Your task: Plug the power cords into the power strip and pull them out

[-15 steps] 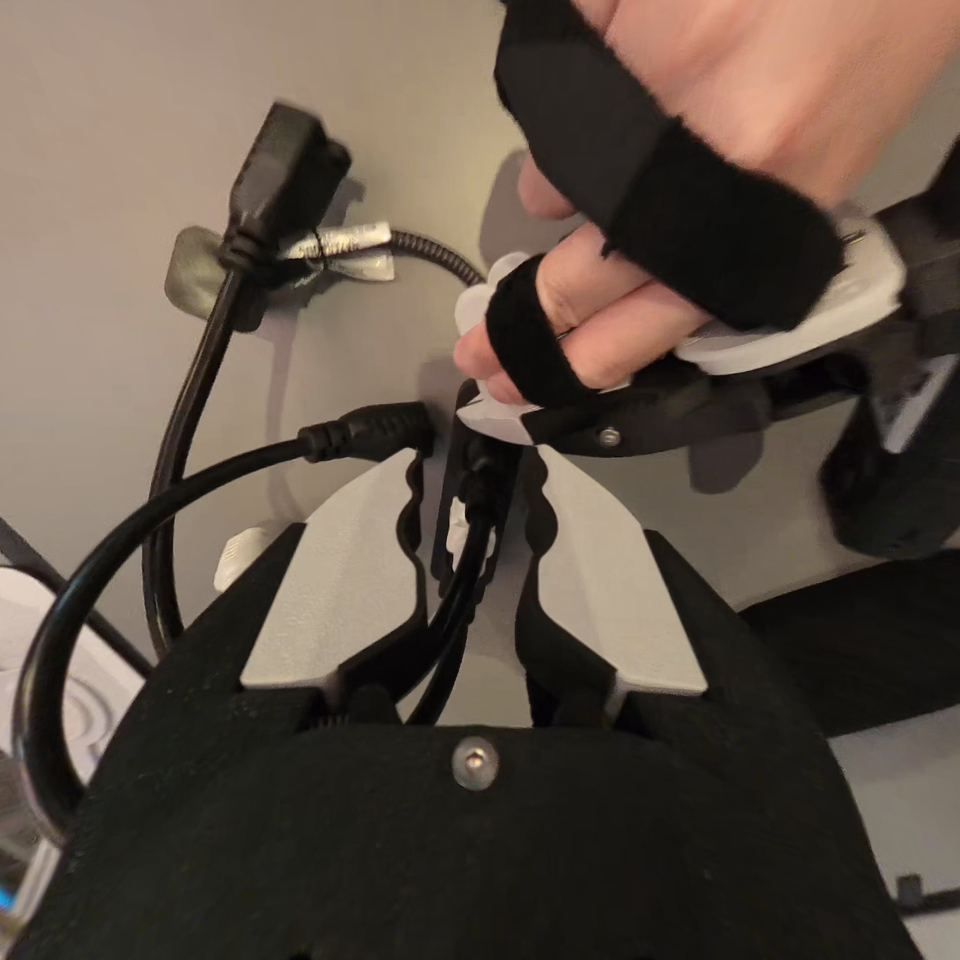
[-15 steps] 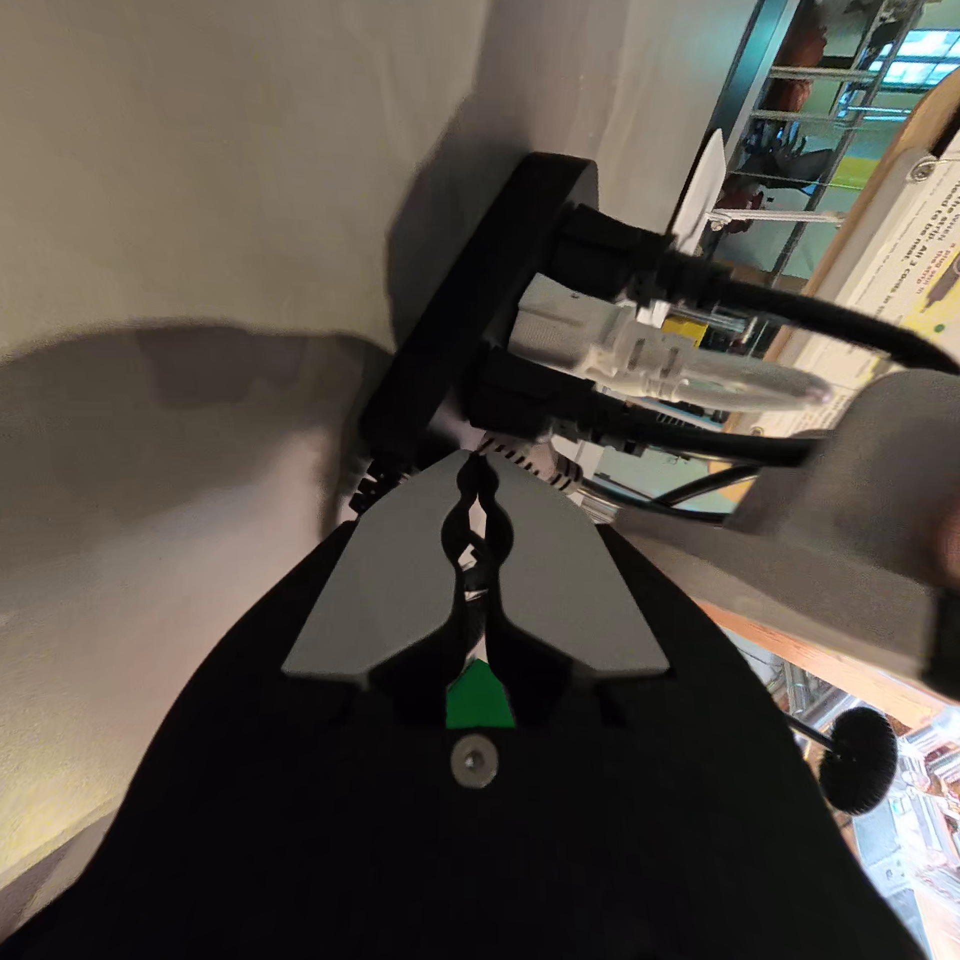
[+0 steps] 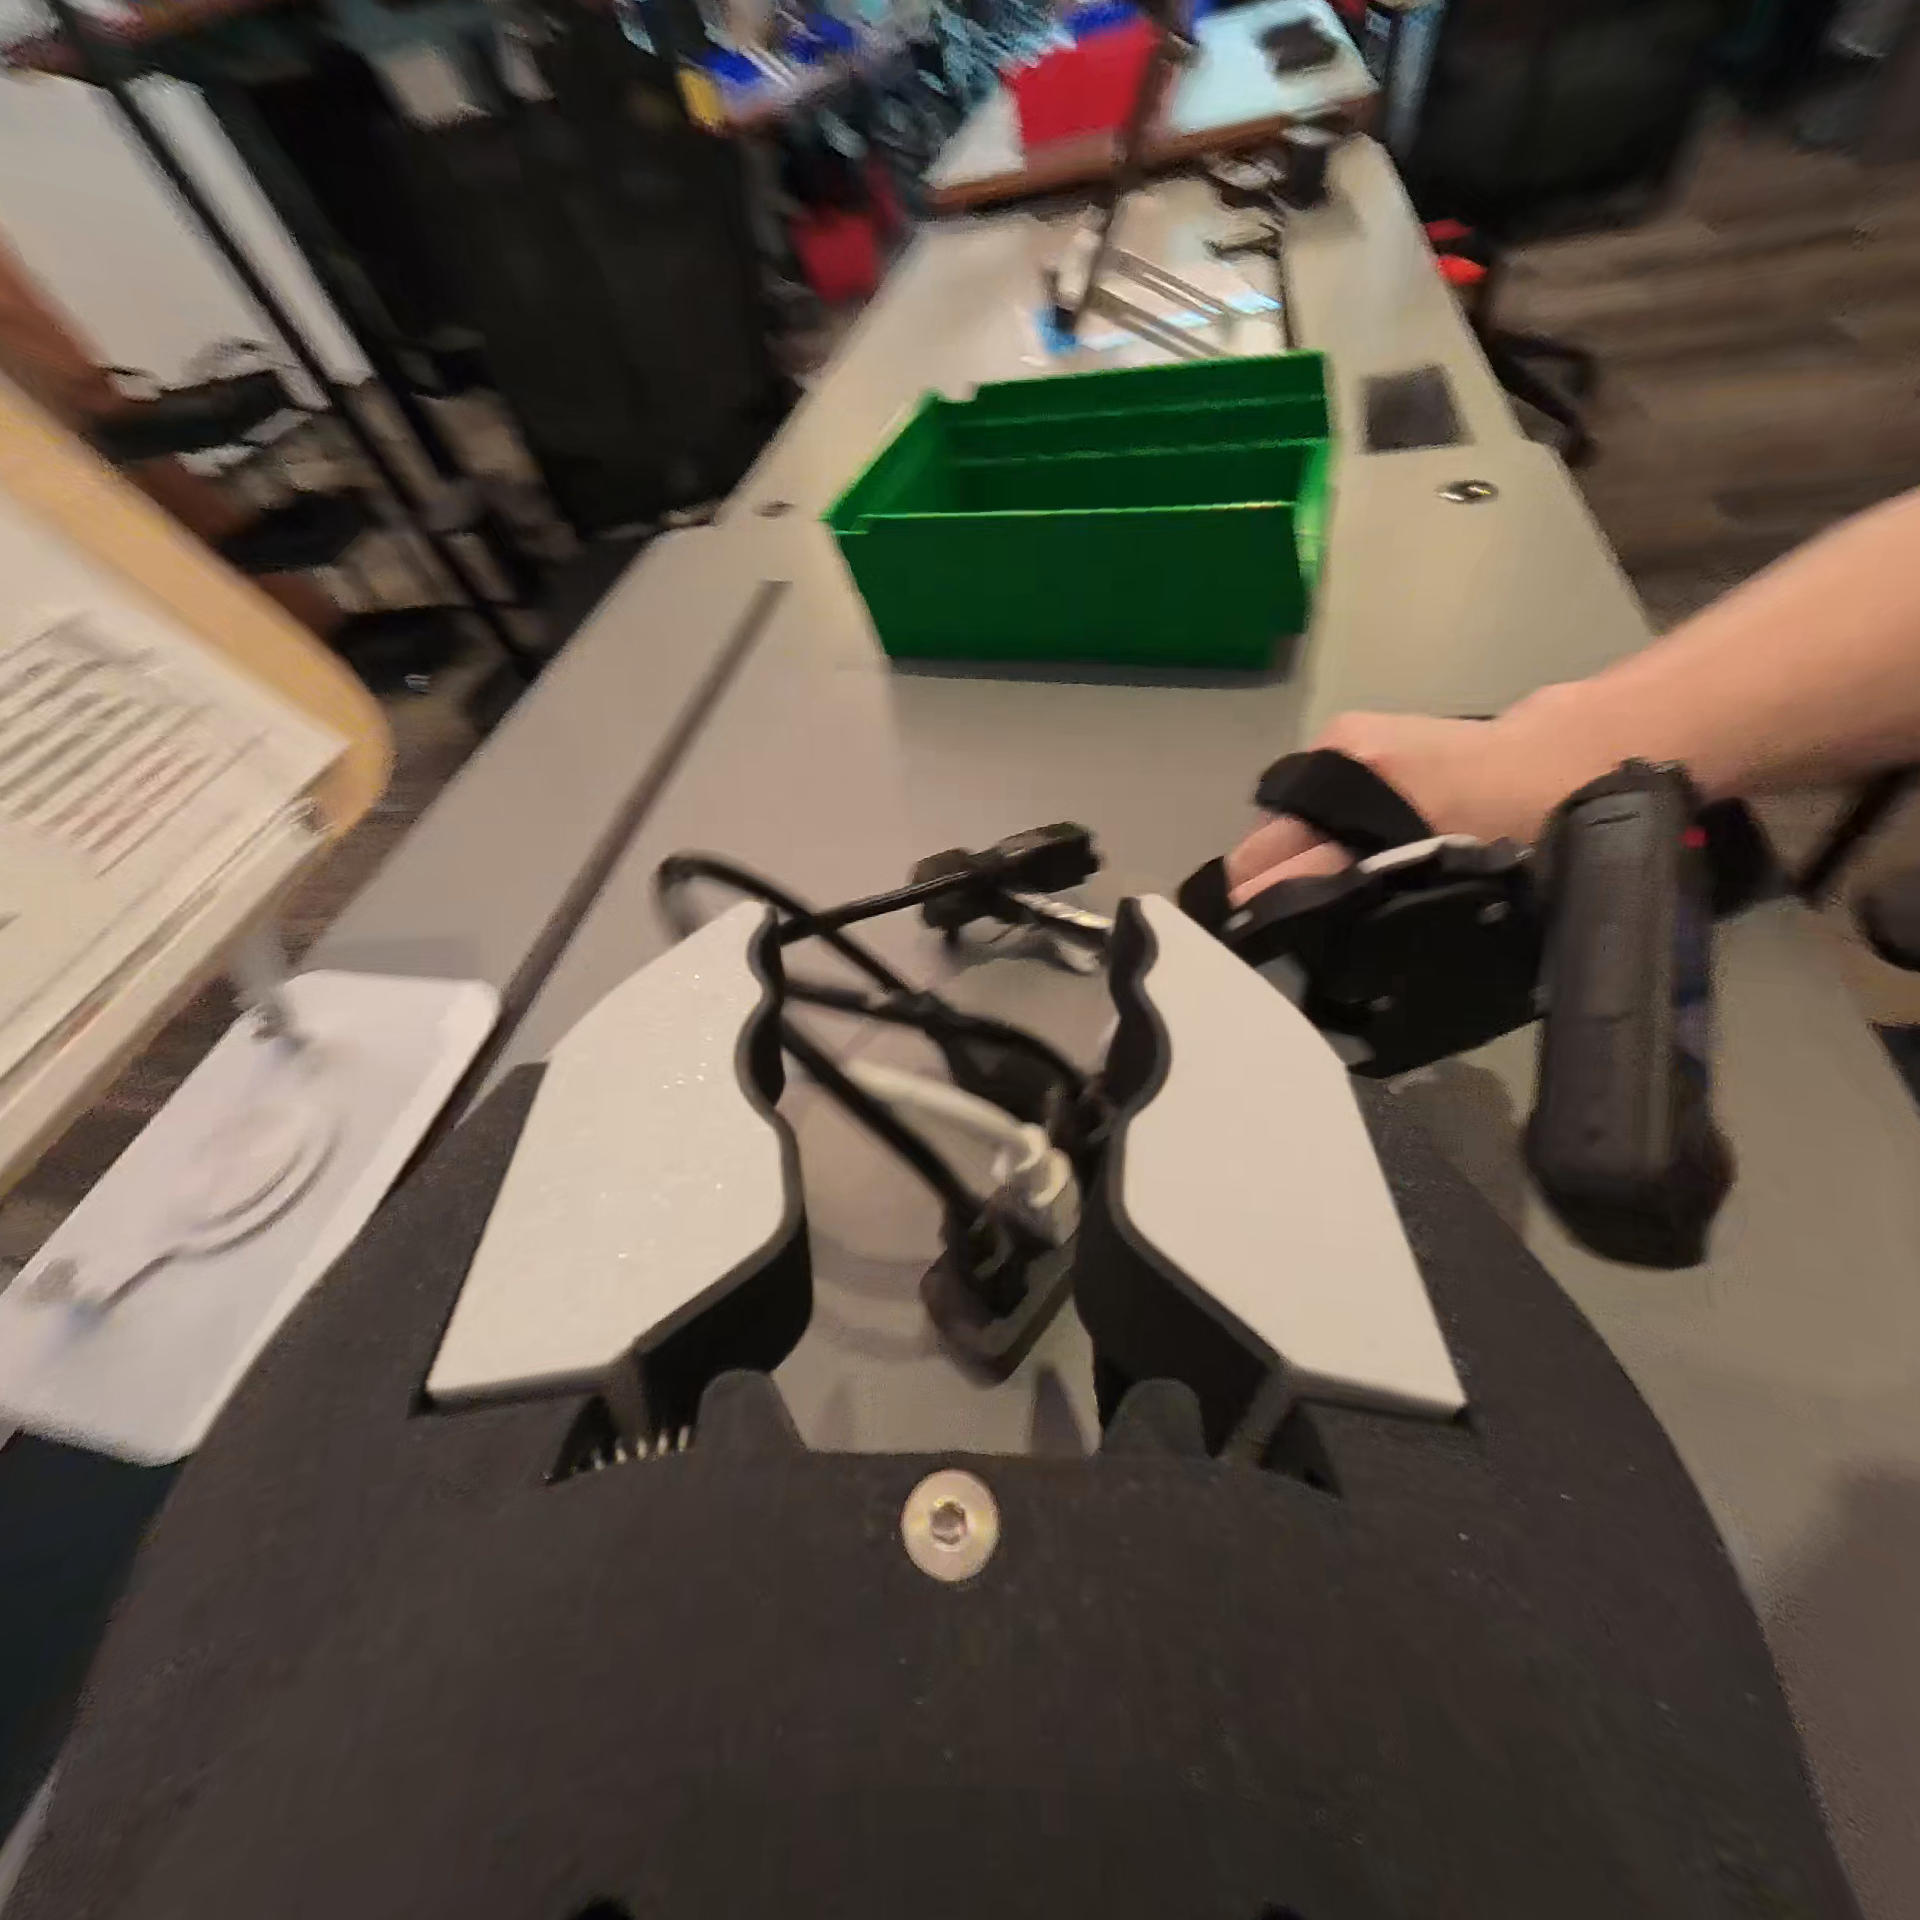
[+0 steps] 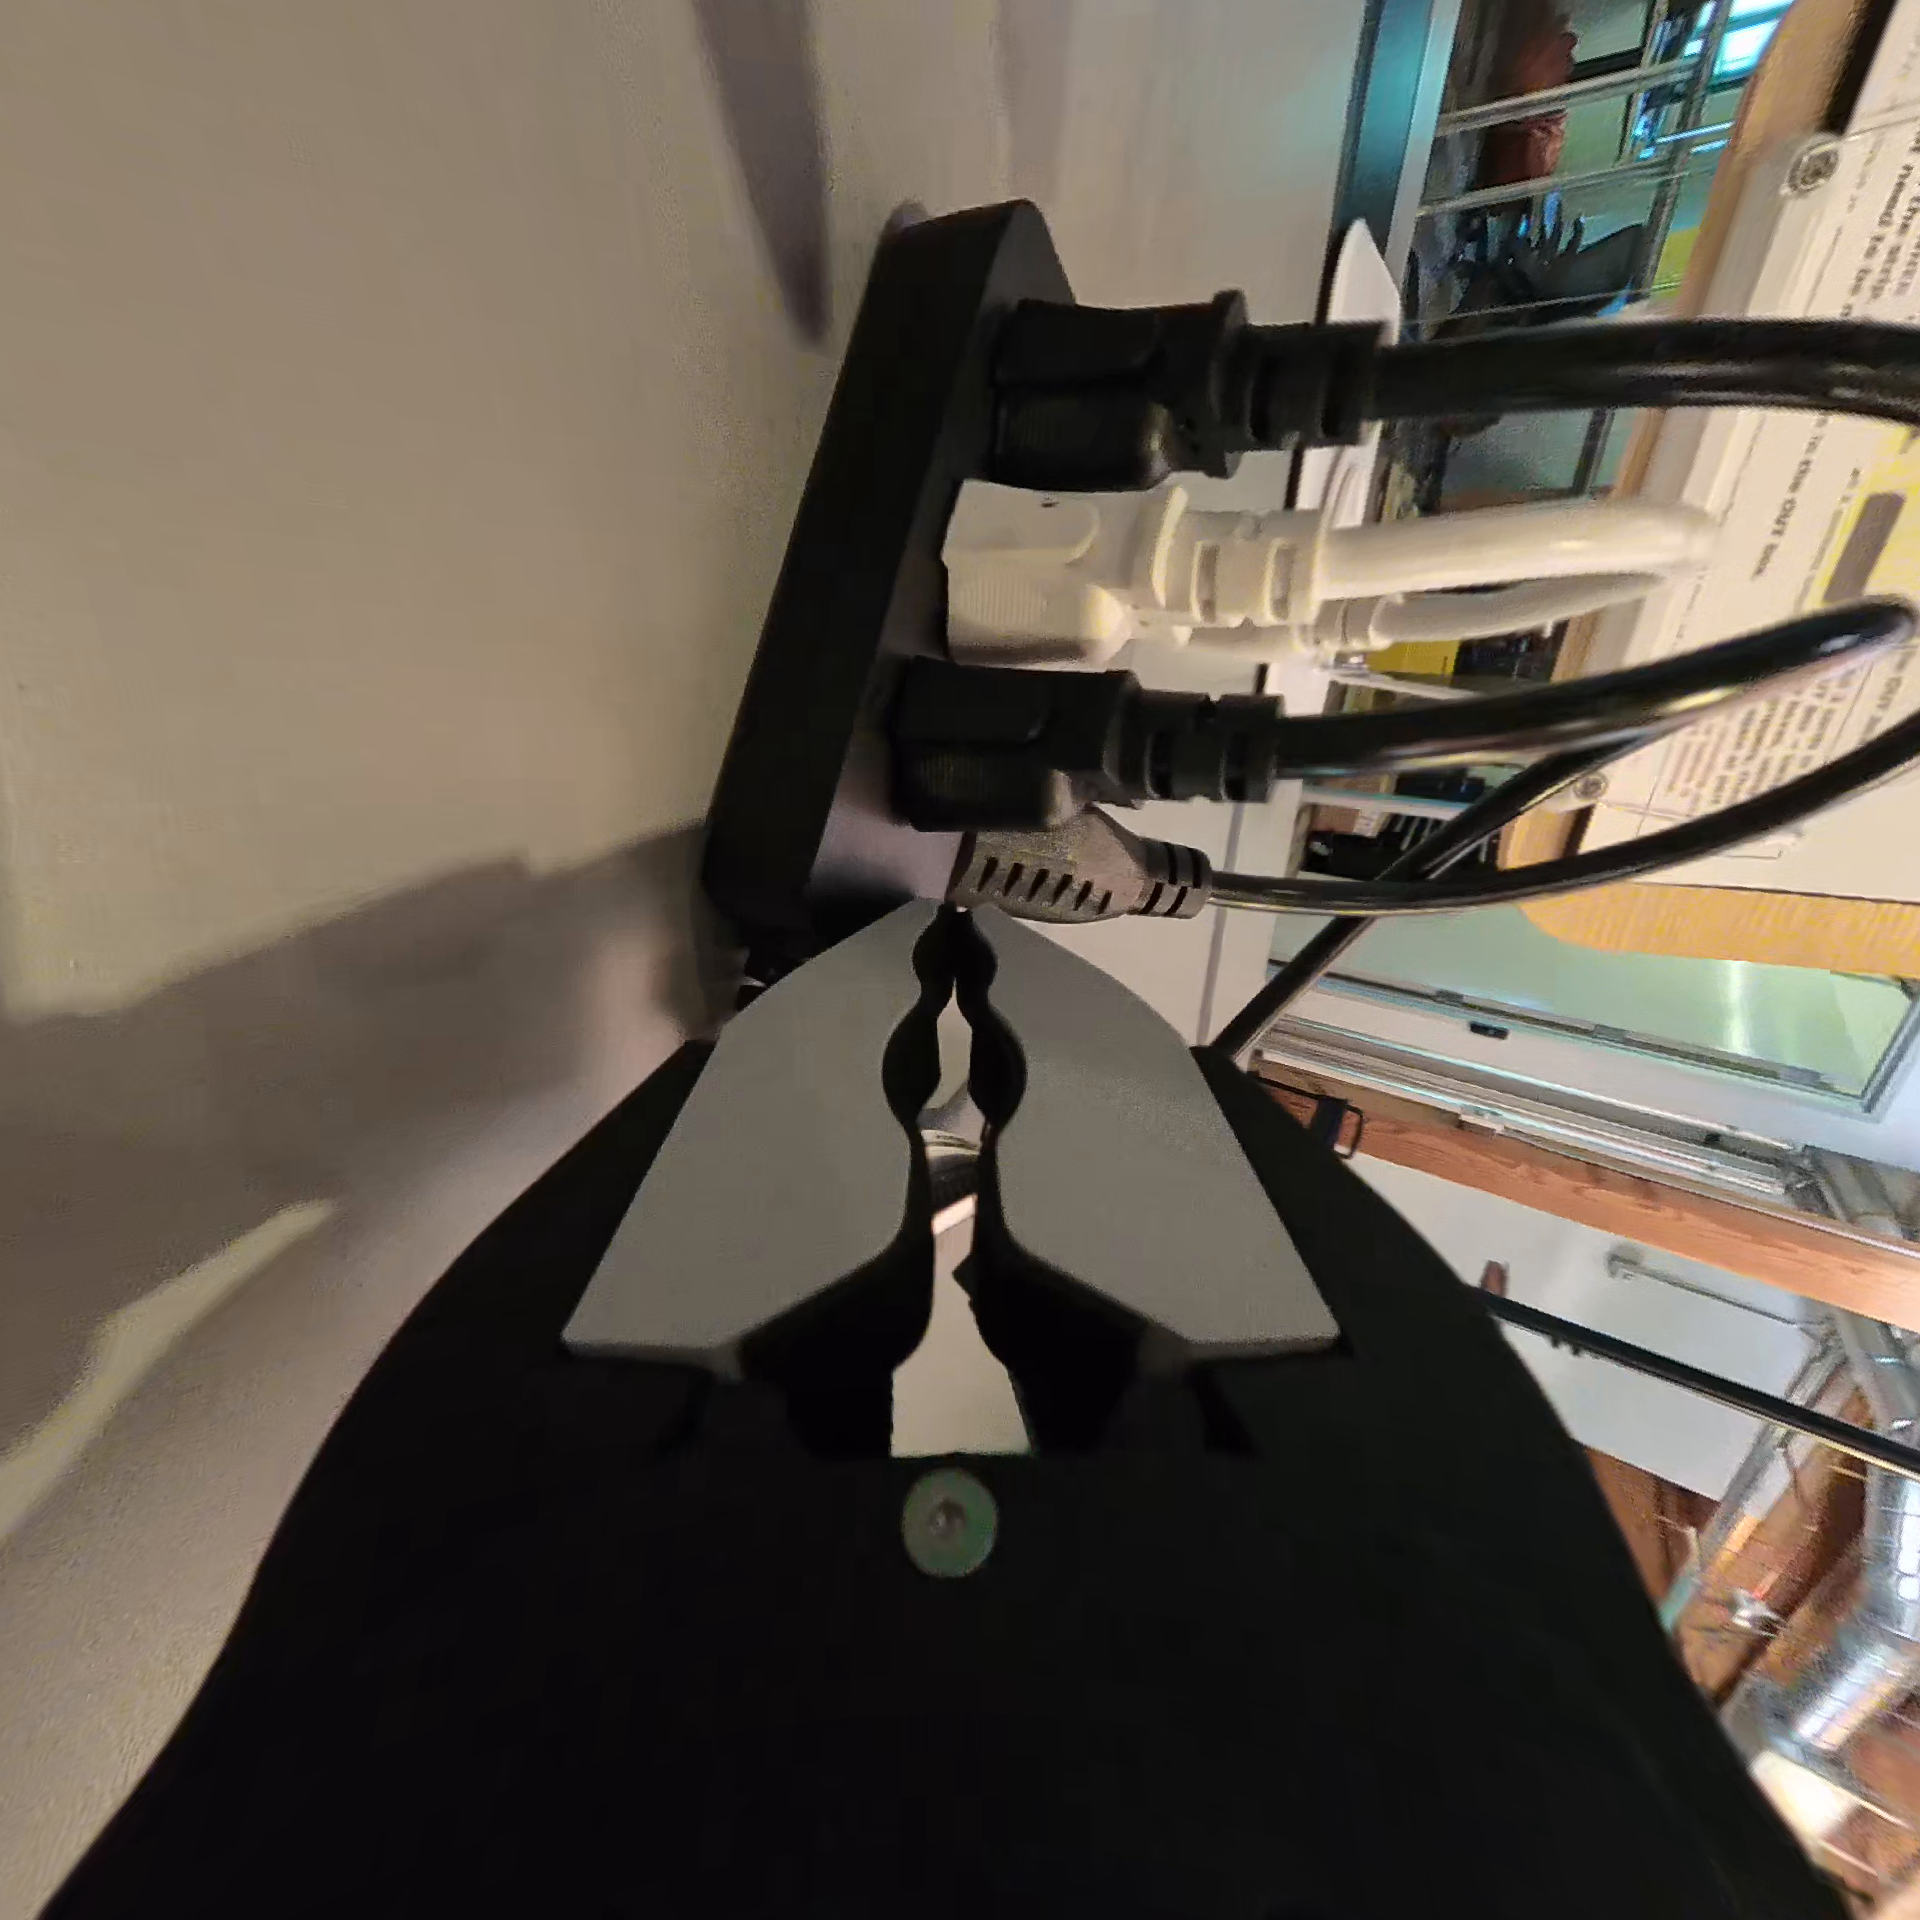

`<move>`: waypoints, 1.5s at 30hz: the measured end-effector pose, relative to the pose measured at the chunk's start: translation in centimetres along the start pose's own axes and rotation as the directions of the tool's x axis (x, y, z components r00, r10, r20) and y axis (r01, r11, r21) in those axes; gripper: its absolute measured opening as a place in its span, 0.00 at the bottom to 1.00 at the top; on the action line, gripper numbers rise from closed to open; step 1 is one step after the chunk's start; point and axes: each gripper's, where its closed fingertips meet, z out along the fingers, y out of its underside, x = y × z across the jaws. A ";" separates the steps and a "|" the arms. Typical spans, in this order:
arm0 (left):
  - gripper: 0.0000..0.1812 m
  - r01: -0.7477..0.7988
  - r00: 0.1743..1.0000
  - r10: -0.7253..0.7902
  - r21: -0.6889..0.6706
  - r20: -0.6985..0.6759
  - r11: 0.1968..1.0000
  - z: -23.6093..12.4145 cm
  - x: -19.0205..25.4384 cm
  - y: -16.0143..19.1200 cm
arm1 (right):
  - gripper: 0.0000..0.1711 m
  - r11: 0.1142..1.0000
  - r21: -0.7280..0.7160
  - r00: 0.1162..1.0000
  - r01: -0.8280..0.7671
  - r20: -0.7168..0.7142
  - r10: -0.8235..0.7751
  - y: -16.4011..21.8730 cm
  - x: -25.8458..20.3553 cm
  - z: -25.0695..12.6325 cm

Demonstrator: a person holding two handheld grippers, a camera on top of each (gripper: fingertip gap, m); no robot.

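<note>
Left claw [image 3: 940, 971]: spread wide, empty, above the cords.
Right claw [image 4: 954, 925]: nearly closed at the strip's end; grip unclear.
Black plastic power strip [image 4: 883, 540]: 12 o'clock, on grey bench [image 4: 364, 468], four plugs seated.
Grey ribbed plug [image 4: 1070, 881]: rigid, light; pinch its body, cord limp.

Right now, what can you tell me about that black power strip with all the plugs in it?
The power strip is a black block with rounded edges, probably plastic, lying on the grey table. Four plugs sit in a row: black, white, black, and a smaller grey one. The right gripper, nearly closed, points at its near end.
</note>
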 end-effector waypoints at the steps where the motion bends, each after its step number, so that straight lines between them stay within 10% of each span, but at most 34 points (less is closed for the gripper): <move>1: 0.35 0.022 0.998 -0.023 0.021 0.057 1.000 -0.8 -0.9 1.2 | 0.00 1.000 0.013 1.000 -0.022 -0.005 0.022 0.0 0.0 0.0; 8: 0.39 0.105 0.994 -0.105 -0.197 0.012 0.975 1.6 -0.7 11.7 | 0.00 0.946 0.153 0.958 -0.287 0.039 0.284 0.1 0.3 0.2; 15: 0.37 0.056 0.969 -0.115 -0.254 -0.221 0.966 6.1 0.8 13.8 | 0.00 0.668 0.269 0.714 -0.694 0.377 0.590 -1.1 0.9 -0.5; 35: 0.27 0.097 0.932 -0.196 -0.313 -0.304 0.945 6.5 3.2 16.2 | 0.01 0.530 0.257 0.576 -0.808 0.532 0.621 -1.6 0.3 -1.4; 36: 0.27 0.095 0.933 -0.195 -0.313 -0.304 0.945 6.5 3.2 16.2 | 0.37 0.526 0.250 0.571 -0.813 0.526 0.631 -1.5 0.4 -1.3; 37: 0.27 0.094 0.933 -0.193 -0.313 -0.305 0.945 6.5 3.3 16.2 | 0.44 0.540 0.226 0.566 -0.811 0.536 0.626 -1.4 0.0 -1.2; 45: 0.30 0.019 0.944 -0.123 -0.323 -0.305 0.946 6.6 3.4 16.7 | 0.33 0.507 0.434 0.665 -0.745 0.543 0.512 -3.2 0.7 -3.6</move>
